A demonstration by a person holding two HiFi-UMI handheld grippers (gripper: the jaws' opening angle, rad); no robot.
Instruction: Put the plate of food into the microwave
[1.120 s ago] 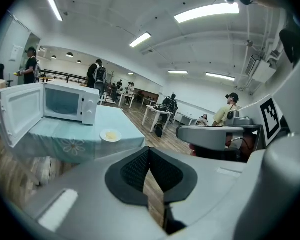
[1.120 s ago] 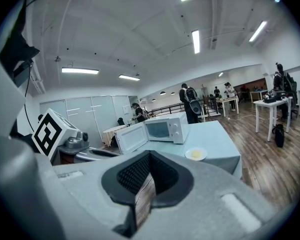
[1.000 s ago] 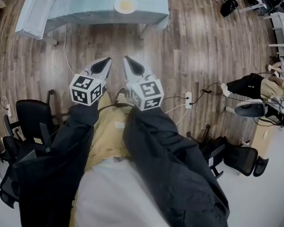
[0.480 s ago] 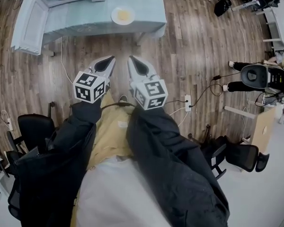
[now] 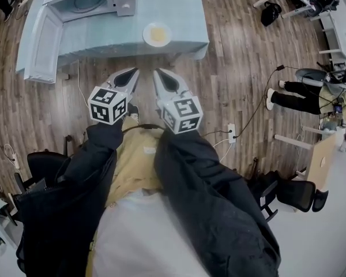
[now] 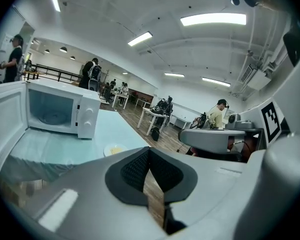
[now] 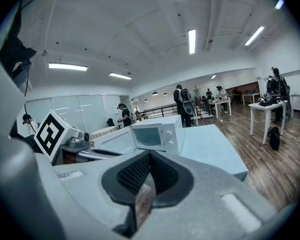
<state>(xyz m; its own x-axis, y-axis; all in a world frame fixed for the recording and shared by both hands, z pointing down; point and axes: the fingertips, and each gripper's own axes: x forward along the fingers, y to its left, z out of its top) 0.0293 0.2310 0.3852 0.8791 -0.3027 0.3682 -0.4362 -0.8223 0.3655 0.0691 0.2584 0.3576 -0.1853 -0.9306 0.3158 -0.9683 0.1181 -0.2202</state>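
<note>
The plate of food (image 5: 157,34) sits at the near edge of the surface (image 5: 179,4), to the right of the microwave (image 5: 95,0), whose door (image 5: 45,42) stands open at the left corner. The left tongs (image 5: 126,77) and right tongs (image 5: 164,79) are closed and empty, over the wooden floor (image 5: 230,68) short of that edge. A cable (image 5: 79,77) dangles from the near edge. Office chairs (image 5: 43,166) flank the person.

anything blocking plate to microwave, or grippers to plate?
Nothing visible. Bare table separates the plate from the microwave, whose door is swung wide open. The left gripper and right gripper are over floor, short of it.
</note>
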